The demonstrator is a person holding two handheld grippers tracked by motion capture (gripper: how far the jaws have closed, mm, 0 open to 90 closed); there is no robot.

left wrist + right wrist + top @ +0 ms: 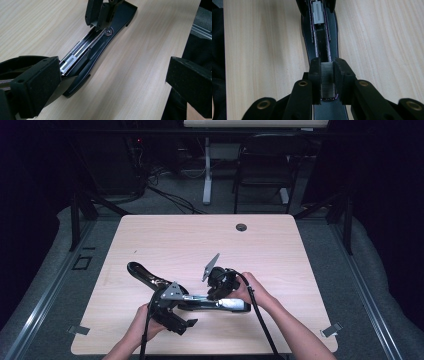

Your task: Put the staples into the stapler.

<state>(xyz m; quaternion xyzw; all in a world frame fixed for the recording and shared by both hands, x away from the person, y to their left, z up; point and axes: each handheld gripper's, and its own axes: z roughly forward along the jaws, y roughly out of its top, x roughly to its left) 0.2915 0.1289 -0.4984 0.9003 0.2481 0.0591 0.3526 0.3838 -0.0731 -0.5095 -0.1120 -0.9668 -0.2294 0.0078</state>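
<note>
The stapler is showing a glossy black body with a silver metal channel. The strip of staples is looking grey with fine lines. The table is displaying pale wood grain. The right gripper is appearing black.

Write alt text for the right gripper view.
The right gripper pinches a strip of staples between its black fingers, held over the open magazine channel of a black stapler lying on a light wooden table.

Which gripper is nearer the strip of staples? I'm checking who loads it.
Right. The right gripper is shut on the staple strip over the open stapler; the left gripper stands open at the stapler's other end.
</note>
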